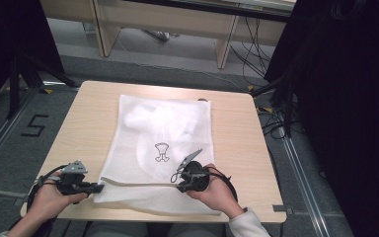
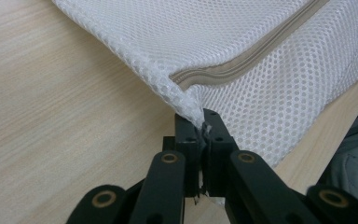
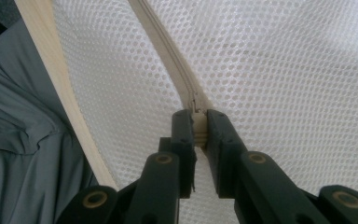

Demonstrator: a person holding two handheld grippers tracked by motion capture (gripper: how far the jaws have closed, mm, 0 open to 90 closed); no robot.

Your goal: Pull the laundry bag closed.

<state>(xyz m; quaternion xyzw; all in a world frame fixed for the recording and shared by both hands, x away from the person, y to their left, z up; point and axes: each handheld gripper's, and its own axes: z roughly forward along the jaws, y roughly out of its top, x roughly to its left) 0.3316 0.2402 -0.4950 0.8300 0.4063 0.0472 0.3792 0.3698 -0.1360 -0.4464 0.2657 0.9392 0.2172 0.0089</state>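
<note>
A white mesh laundry bag (image 1: pixel 128 163) lies flat on the wooden table (image 1: pixel 89 118), with something white bunched inside its far half (image 1: pixel 158 118). A beige zipper (image 1: pixel 138 183) runs along the bag's near edge. My left gripper (image 1: pixel 100 187) is shut on the bag's near left corner (image 2: pixel 186 95), right where the zipper (image 2: pixel 247 58) ends. My right gripper (image 1: pixel 177 182) is shut on the beige zipper pull (image 3: pixel 199 129), partway along the zipper (image 3: pixel 163 42). Mesh (image 3: pixel 284 60) spreads out on both sides of it.
The table's near edge (image 3: pixel 51 60) runs close beside the right gripper, with the person's grey clothing (image 3: pixel 23 140) below it. Beyond the table are wooden desk legs (image 1: pixel 106 29), floor cables (image 1: pixel 256 54) and dark stands at both sides. A small black outline print (image 1: pixel 162 151) marks the bag's middle.
</note>
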